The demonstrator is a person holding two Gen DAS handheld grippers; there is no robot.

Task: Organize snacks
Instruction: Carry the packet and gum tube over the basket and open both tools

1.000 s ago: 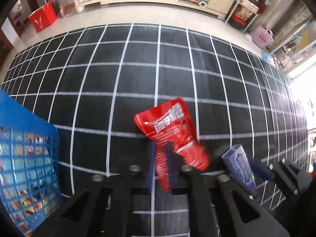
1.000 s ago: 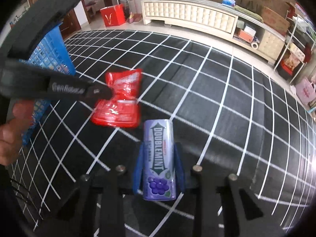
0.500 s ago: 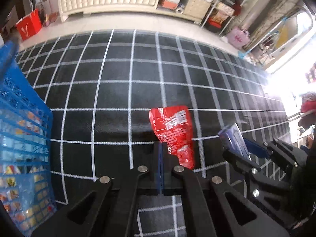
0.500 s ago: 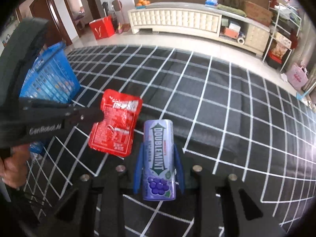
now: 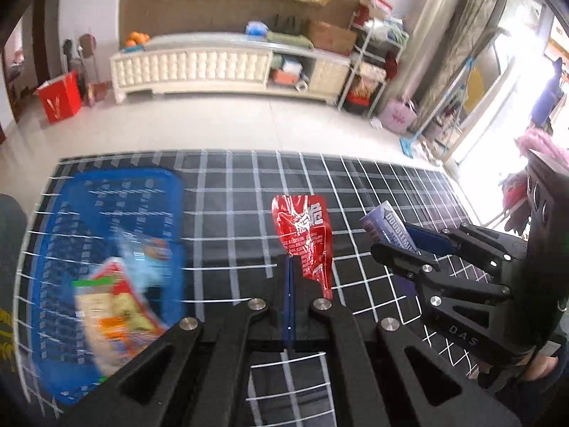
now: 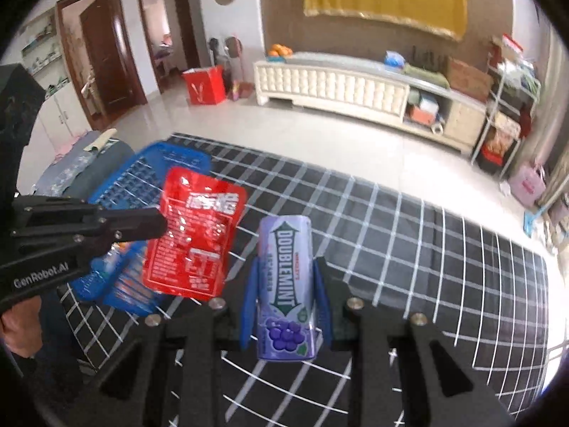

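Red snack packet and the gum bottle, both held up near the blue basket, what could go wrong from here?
1. The left hand-held gripper pinches the red snack packet only by one edge, so it may slip or swing free before reaching the blue basket.
2. The right hand-held gripper holds the gum bottle close beside the packet; the two could bump.
3. The basket already holds snacks, so a dropped item might bounce off them.

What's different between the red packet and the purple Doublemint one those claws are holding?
The red packet is a flat, crinkly foil pouch; the Doublemint pack is a stiff, rounded purple container with a grape picture. The left gripper pinches the red packet by one edge, so it juts out, while the right gripper clamps the Doublemint pack on both sides. Both are held in the air over the checked cloth.
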